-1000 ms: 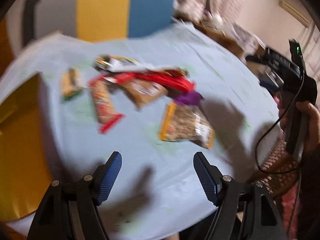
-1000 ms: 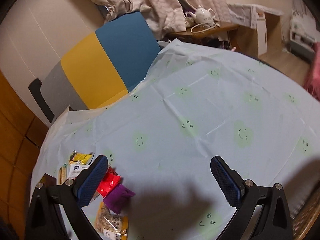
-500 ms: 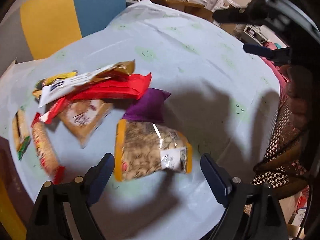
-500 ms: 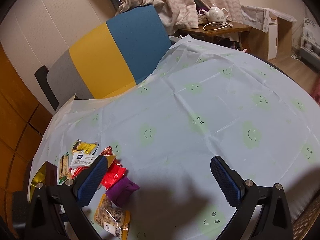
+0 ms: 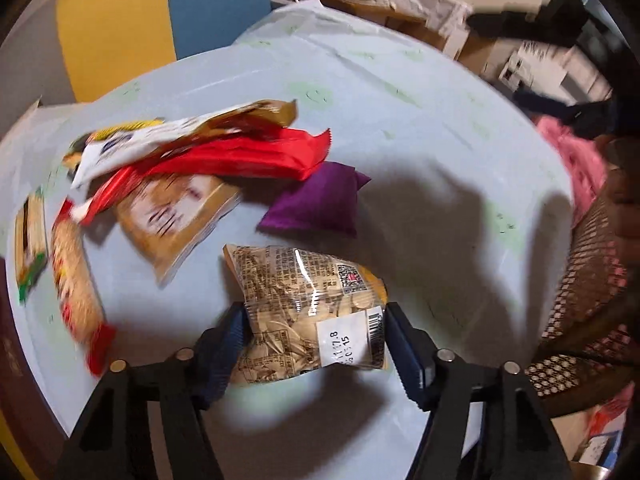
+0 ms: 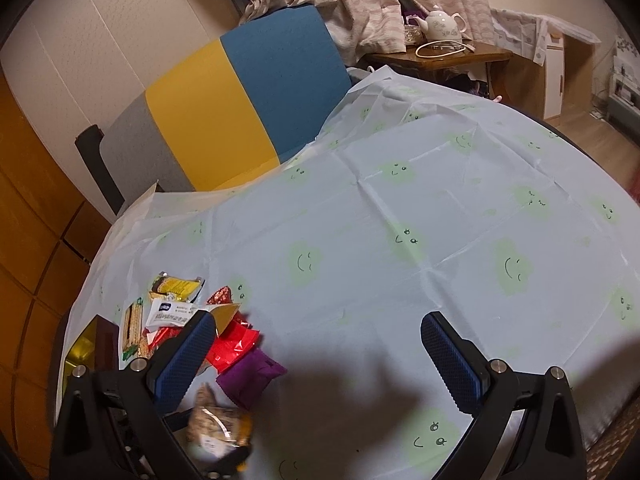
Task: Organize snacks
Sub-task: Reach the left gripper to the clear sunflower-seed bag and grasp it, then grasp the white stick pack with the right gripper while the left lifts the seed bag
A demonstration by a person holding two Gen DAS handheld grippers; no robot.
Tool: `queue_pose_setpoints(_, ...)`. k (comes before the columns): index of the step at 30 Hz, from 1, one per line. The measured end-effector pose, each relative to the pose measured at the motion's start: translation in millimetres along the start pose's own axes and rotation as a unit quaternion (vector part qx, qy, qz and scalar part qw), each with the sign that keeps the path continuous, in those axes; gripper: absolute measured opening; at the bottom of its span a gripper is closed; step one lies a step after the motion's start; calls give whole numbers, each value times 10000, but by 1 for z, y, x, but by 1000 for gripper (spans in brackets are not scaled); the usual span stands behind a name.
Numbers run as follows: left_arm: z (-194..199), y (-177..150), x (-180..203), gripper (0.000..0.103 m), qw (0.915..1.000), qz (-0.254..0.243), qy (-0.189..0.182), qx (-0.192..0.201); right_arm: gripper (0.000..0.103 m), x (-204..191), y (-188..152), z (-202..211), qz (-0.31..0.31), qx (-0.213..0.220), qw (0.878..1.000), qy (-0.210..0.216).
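While its jaws are closing, the left gripper [image 5: 314, 346] is pinching the seed bag [image 5: 312, 308] between both pads, a purple pouch [image 5: 316, 200] just ahead; the right gripper [image 6: 316, 354] is hovering wide open over the tablecloth [image 6: 400, 240].

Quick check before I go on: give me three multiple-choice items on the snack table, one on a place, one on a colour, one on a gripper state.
1. Where does the small purple packet lie?
A. beside the red wrapper
B. on the chair
C. in the right gripper

2. What colour is the tablecloth?
A. pale blue
B. dark brown
C. plain white

3. What sits between the left gripper fingers?
A. nothing
B. the clear bag of seeds
C. the teapot

Answers: 1 A, it touches the red wrapper's end. 2 A, pale blue with green faces. 3 B, both blue fingers flank the bag, the jaws having just been closing.
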State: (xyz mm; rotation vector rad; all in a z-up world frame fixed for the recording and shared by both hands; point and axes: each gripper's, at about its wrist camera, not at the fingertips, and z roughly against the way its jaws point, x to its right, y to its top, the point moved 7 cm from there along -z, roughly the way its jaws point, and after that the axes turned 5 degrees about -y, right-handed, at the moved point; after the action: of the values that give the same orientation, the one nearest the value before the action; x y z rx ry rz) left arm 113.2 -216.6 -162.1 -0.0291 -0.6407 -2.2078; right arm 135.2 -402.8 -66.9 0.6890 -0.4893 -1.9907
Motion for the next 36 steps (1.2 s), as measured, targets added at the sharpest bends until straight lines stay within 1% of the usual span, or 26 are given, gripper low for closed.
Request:
queue_pose_setpoints(3, 15, -16, -8, 65, 9999, 107, 4, 135, 103, -4, -3, -4, 93, -130, 9999, -58)
queue_pose_setpoints(8, 33, -47, -25, 65, 9988, 314, 218, 308, 103, -19, -14, -12, 485, -381, 9981, -14)
queue_pose_setpoints(9, 31, -46, -27, 66, 9985, 320, 279, 339, 103, -25, -19, -15, 634, -482, 9968, 14)
queue_pose_setpoints(10, 33, -52, -29, 66, 9982, 322, 368, 357, 103, -30, -23, -17, 750, -555, 9956, 31)
queue_pose_setpoints(14, 42, -64, -37, 66, 9970, 305, 498, 517, 103, -55, -44, -25, 1374, -854, 9868, 82)
queue_pose_setpoints(15, 41, -64, -37, 66, 9967, 293, 519, 559, 100, -61, -48, -26, 1497, -894, 9846, 107)
queue_pose_setpoints(16, 39, -65, -37, 66, 9964, 226, 555, 600, 93, -69, -54, -26, 1672, -946, 9813, 152)
queue_pose_setpoints(18, 39, -65, -35, 67, 9958, 130, 628, 654, 83, -85, -63, -27, 2008, -1040, 9737, 261)
queue_pose_setpoints(20, 44, -68, -36, 67, 9955, 106, 641, 689, 81, -101, -65, -27, 2303, -1064, 9667, 338)
queue_pose_setpoints(22, 51, -73, -37, 67, 9954, 134, 608, 732, 78, -125, -64, -26, 2699, -1009, 9565, 459)
queue_pose_setpoints(25, 52, -73, -38, 67, 9952, 166, 557, 787, 78, -160, -59, -34, 3320, -892, 9376, 520)
queue_pose_setpoints(27, 54, -74, -38, 67, 9950, 161, 548, 814, 78, -176, -53, -47, 3601, -927, 9268, 529)
queue_pose_setpoints(30, 56, -75, -37, 67, 9949, 154, 523, 848, 78, -196, -43, -77, 3876, -1126, 9131, 575)
queue_pose_setpoints(32, 56, -74, -36, 67, 9949, 136, 515, 857, 78, -202, -41, -94, 4002, -1359, 9041, 629)
queue_pose_setpoints(33, 56, -73, -36, 67, 9949, 134, 509, 864, 78, -203, -38, -105, 4079, -1429, 9001, 542)
queue_pose_setpoints(35, 56, -74, -36, 67, 9948, 148, 490, 880, 78, -205, -37, -121, 4113, -1690, 8934, 637)
queue_pose_setpoints(36, 56, -74, -36, 67, 9948, 154, 480, 886, 78, -204, -36, -127, 4090, -1769, 8930, 638)
